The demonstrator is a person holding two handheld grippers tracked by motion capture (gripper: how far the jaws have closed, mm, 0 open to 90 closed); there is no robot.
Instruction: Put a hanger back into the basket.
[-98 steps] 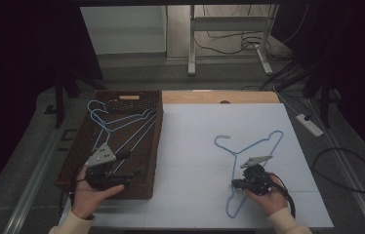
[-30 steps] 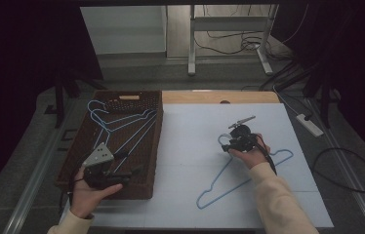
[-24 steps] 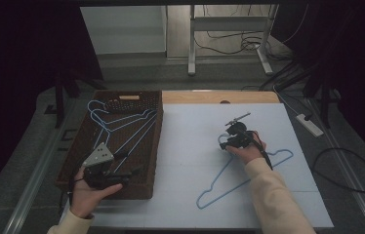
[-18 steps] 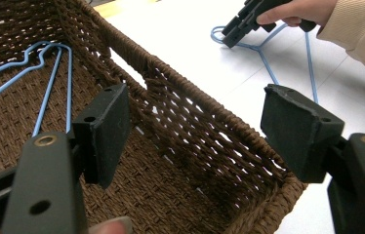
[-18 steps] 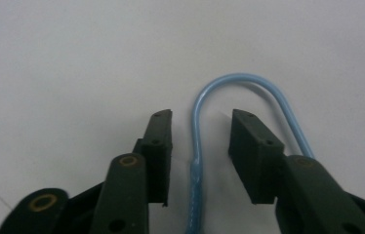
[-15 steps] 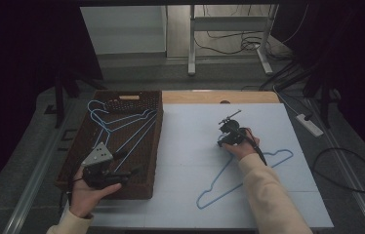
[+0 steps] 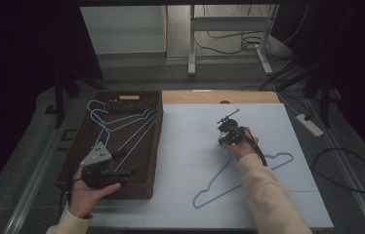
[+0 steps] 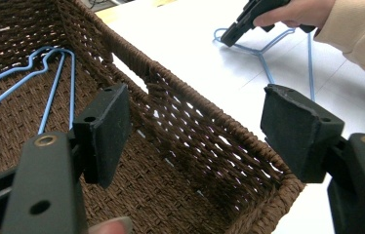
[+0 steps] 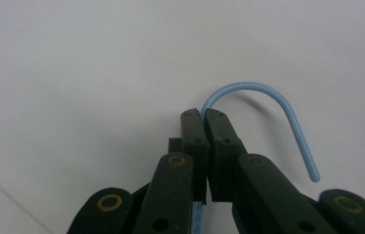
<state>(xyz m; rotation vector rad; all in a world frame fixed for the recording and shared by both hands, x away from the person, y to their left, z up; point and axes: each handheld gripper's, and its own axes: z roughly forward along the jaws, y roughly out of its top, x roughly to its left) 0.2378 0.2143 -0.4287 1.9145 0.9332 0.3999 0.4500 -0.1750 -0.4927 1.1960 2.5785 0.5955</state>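
A blue wire hanger [image 7: 249,173] lies on the white table [image 7: 185,146]. My right gripper [image 7: 224,140] is shut on its neck just below the hook. In the right gripper view the jaws [image 9: 204,115] pinch the wire, and the curved hook [image 9: 273,100] sticks out past them, just above the table. My left gripper [image 7: 124,174] hangs open over the near right corner of the brown wicker basket [image 7: 70,163]. In the left gripper view the basket's wall [image 8: 195,122] shows between the open jaws [image 8: 200,131]. Several blue hangers [image 7: 122,122] lie inside the basket.
A wooden strip [image 7: 219,97] runs along the table's far edge. A power strip [image 7: 310,124] and cables lie on the floor to the right. White desk legs [image 7: 190,44] stand behind the table. The other hand's sleeve [image 8: 361,39] shows in the left gripper view.
My right gripper took the hanger by its hook and drew it toward the far left, so the hanger's body now trails toward me. Left gripper has stayed still.
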